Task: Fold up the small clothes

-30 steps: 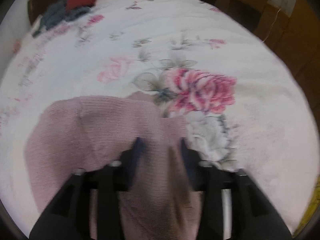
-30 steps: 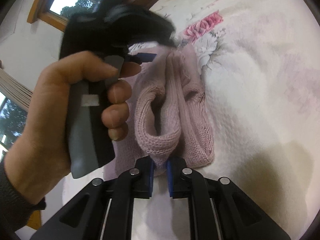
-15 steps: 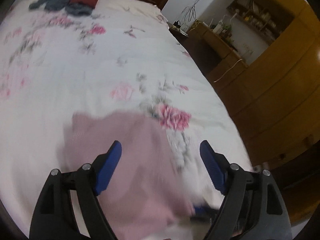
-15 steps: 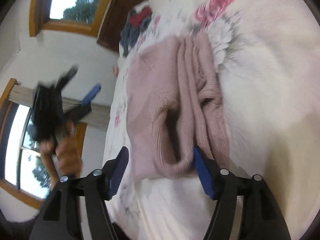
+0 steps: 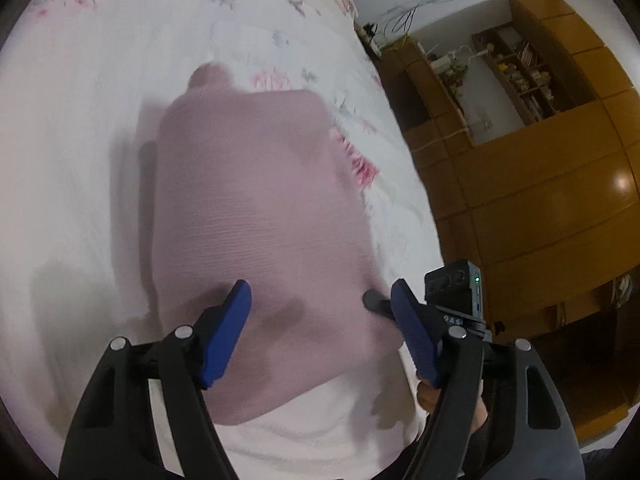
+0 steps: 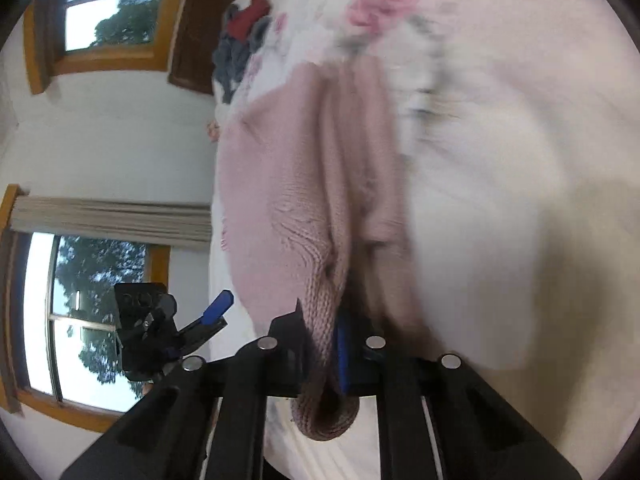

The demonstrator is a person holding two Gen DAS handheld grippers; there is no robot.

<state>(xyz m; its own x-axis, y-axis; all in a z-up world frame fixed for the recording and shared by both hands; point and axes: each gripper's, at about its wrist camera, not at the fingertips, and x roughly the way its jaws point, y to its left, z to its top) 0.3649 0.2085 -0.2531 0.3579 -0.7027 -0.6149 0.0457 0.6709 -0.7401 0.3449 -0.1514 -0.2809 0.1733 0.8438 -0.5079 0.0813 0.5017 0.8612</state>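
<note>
A pink knit sweater [image 5: 256, 200] lies folded lengthwise on the flowered white bedspread [image 5: 80, 120]. My left gripper [image 5: 320, 286] hovers open over the sweater's near end, its blue pads [image 5: 224, 332] wide apart with nothing between them. In the right wrist view the sweater [image 6: 288, 184] runs away from me in long folds. My right gripper [image 6: 324, 320] is shut on its thick knit edge, which bulges out below the jaws. The left gripper [image 6: 208, 316] shows at the left of that view, open and off the cloth.
A heap of dark blue and red clothes [image 6: 244, 40] sits at the bed's far end by the headboard. Wooden cabinets and shelves [image 5: 540, 200] stand along the bed's right side. The right tool's camera housing [image 5: 456, 288] is beside my left gripper. Windows [image 6: 100, 8] line the wall.
My left gripper let go of the sweater, opened wide and lifted above it. My right gripper opened half a second ago and has shut again on the sweater's edge.
</note>
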